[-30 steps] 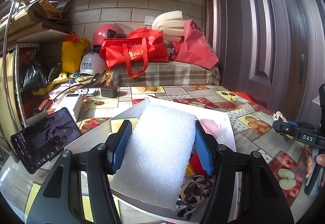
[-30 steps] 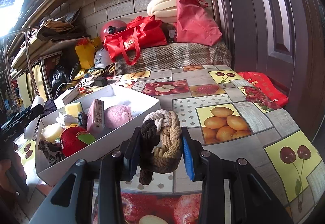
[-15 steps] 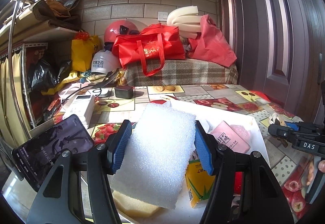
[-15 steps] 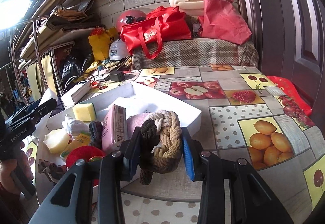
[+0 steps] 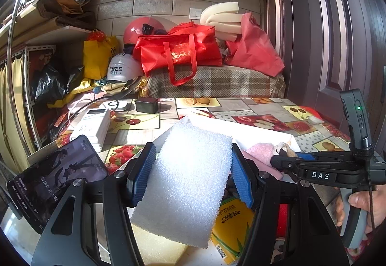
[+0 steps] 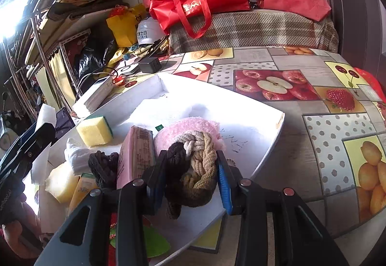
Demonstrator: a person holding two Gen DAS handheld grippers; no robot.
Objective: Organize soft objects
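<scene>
My left gripper [image 5: 191,157] is shut on a white foam sheet [image 5: 188,184], held just above the near end of the white box [image 5: 241,126]. My right gripper [image 6: 191,160] is shut on a braided rope knot [image 6: 200,169] of brown, beige and white cord, over the box's [image 6: 277,126] middle, right in front of a pink fluffy piece [image 6: 188,126]. Inside the box lie a pink pack [image 6: 136,152], a yellow sponge [image 6: 95,131], a dark knit piece [image 6: 103,167], a white cloth [image 6: 74,155] and a yellow packet [image 5: 231,220]. The right gripper [image 5: 279,157] also shows at the right of the left wrist view.
A phone [image 5: 55,179] stands propped at the box's left. Behind it lie a white power bank [image 5: 91,126], cables and a black adapter [image 5: 146,105]. Red bags [image 5: 178,54] and helmets sit on a plaid bench at the back. A door closes off the right side.
My right gripper has carried the rope knot leftward from beside the box to over its inside. My left gripper has shifted a little sideways along the box with the foam sheet.
</scene>
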